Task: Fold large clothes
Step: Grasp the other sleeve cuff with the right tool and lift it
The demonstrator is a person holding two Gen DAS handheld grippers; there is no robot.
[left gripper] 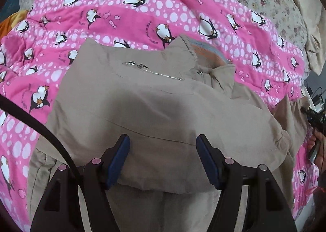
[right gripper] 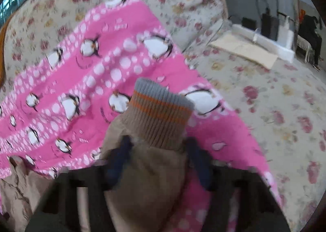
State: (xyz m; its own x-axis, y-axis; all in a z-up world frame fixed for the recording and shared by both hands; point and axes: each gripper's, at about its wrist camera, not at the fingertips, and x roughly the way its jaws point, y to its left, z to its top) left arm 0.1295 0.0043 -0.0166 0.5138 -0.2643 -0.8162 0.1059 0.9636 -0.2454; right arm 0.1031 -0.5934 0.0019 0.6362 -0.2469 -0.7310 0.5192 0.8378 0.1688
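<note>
Right claw (right gripper: pixel 159 150) apparently grips the jacket (left gripper: pixel 154 109) sleeve (right gripper: pixel 150 170); left claw (left gripper: pixel 163 150) gapes above the jacket.

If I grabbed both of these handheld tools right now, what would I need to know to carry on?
Left gripper: jaws open, hovering over the beige jacket, gripping nothing.
Right gripper: the jacket's sleeve lies between its jaws just below the striped cuff; the picture is too blurred to show whether the pads bite.
The jacket lies front up, pocket zip showing, on the pink penguin blanket over the floral bedcover.
Done: the jacket's lower part already looks turned up over itself.
Left: probably bring the sleeve across the body, then finish folding.
</note>
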